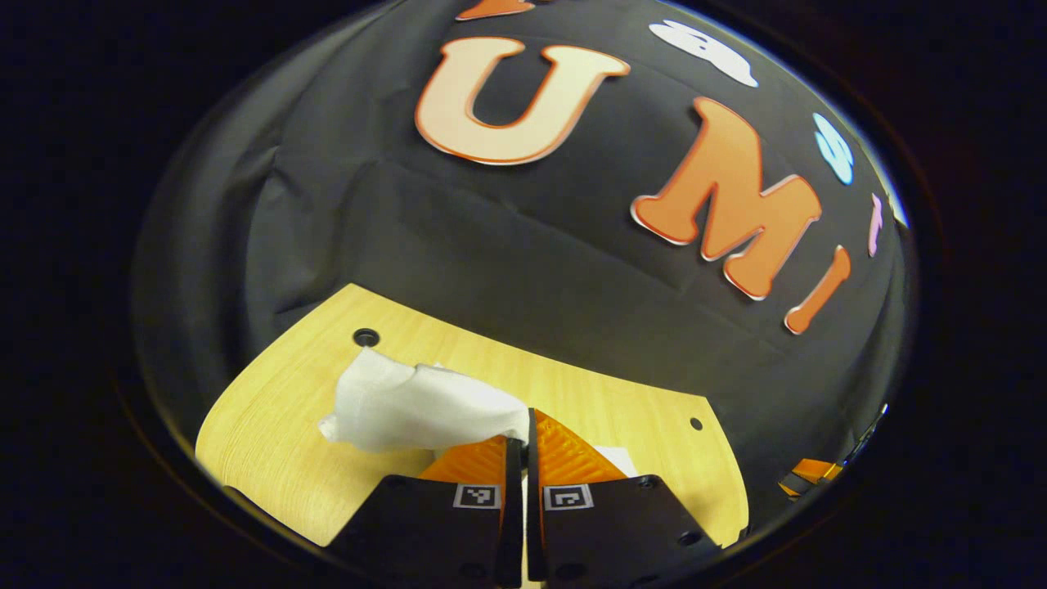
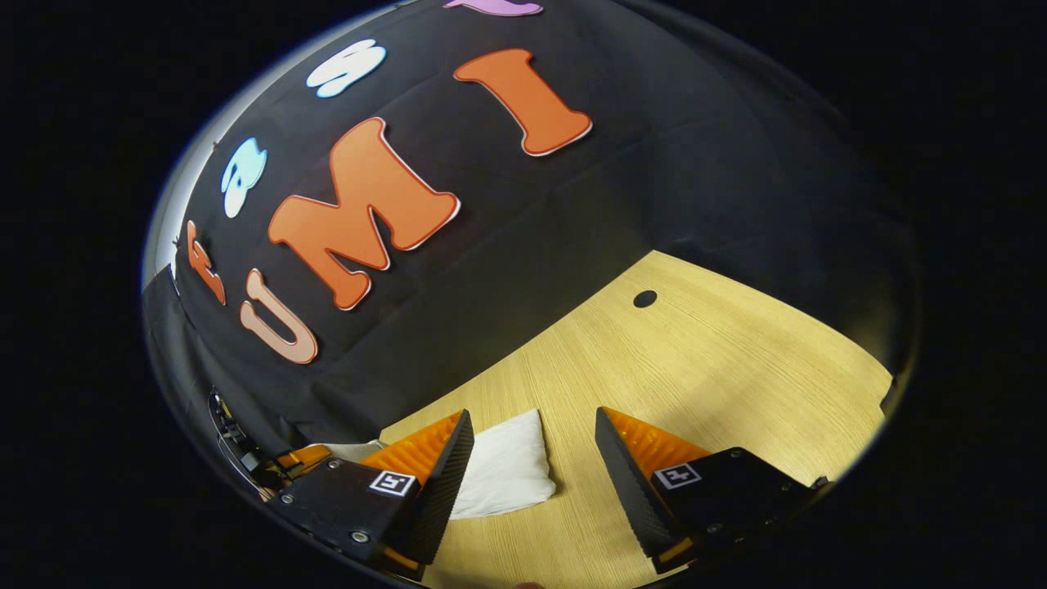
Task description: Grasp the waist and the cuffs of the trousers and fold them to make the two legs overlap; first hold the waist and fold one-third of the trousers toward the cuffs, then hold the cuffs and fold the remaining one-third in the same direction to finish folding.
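Observation:
The white trousers (image 1: 413, 405) bunch up above the wooden table (image 1: 278, 442) in the left gripper view. My left gripper (image 1: 523, 438) is shut on a fold of that white cloth, which sticks out to the left of the fingers. In the right gripper view a flat white end of the trousers (image 2: 507, 470) lies on the table (image 2: 736, 368). My right gripper (image 2: 536, 442) is open above it, with the left finger (image 2: 450, 458) over the cloth's edge and the right finger over bare wood.
The black booth wall (image 1: 532, 245) rises right behind the table. Small dark holes (image 1: 366, 336) sit in the tabletop, one also in the right gripper view as a hole (image 2: 644, 298). The other gripper (image 2: 298, 458) shows at the lower left of the right gripper view.

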The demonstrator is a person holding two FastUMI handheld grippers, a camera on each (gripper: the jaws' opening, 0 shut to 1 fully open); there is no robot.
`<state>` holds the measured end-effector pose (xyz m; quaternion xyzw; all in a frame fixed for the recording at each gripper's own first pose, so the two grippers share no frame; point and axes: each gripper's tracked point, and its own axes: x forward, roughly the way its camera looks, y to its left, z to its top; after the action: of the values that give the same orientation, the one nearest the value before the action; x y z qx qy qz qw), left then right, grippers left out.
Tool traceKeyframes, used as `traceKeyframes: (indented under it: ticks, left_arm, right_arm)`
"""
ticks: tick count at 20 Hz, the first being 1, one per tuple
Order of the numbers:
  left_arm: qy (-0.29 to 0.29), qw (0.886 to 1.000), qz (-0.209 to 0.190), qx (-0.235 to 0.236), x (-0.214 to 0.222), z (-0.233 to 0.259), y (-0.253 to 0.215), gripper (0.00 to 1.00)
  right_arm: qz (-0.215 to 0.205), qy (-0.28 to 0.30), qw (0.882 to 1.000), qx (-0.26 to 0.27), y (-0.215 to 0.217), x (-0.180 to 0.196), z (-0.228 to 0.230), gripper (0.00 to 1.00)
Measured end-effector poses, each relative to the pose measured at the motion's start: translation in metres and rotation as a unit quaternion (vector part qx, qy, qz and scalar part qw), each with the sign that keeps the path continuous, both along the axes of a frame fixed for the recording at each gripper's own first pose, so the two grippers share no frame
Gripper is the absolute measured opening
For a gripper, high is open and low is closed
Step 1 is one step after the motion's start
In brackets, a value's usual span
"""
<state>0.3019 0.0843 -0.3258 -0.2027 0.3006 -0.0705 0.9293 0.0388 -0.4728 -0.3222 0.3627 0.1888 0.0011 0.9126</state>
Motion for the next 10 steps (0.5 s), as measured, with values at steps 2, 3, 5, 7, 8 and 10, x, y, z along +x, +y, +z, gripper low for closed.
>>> traceKeyframes:
  ticks: [2, 3, 5, 7, 8, 10]
  left_arm:
    - [-0.006, 0.999, -0.032, 0.012, 0.005, 0.002, -0.035, 0.06]
    - [-0.006, 0.999, -0.049, 0.017, 0.005, 0.002, -0.050, 0.05]
    - [-0.002, 0.997, -0.078, 0.027, 0.001, 0.000, -0.075, 0.05]
    - [0.006, 0.994, -0.107, 0.037, -0.005, -0.004, -0.096, 0.06]
    - [0.012, 0.991, -0.124, 0.045, -0.007, -0.007, -0.110, 0.05]
    - [0.020, 0.986, -0.153, 0.067, -0.011, -0.016, -0.134, 0.06]
  right_arm:
    - [-0.004, -0.002, 1.000, 0.006, -0.008, 0.001, -0.002, 0.91]
    - [-0.005, -0.002, 1.000, 0.008, -0.012, -0.001, -0.004, 0.91]
    - [-0.007, -0.001, 1.000, 0.011, -0.021, -0.002, -0.007, 0.91]
    - [-0.011, -0.001, 1.000, 0.014, -0.030, -0.002, -0.009, 0.91]
    - [-0.012, -0.002, 1.000, 0.016, -0.033, -0.002, -0.010, 0.91]
    - [-0.015, 0.000, 1.000, 0.020, -0.040, -0.003, -0.012, 0.91]
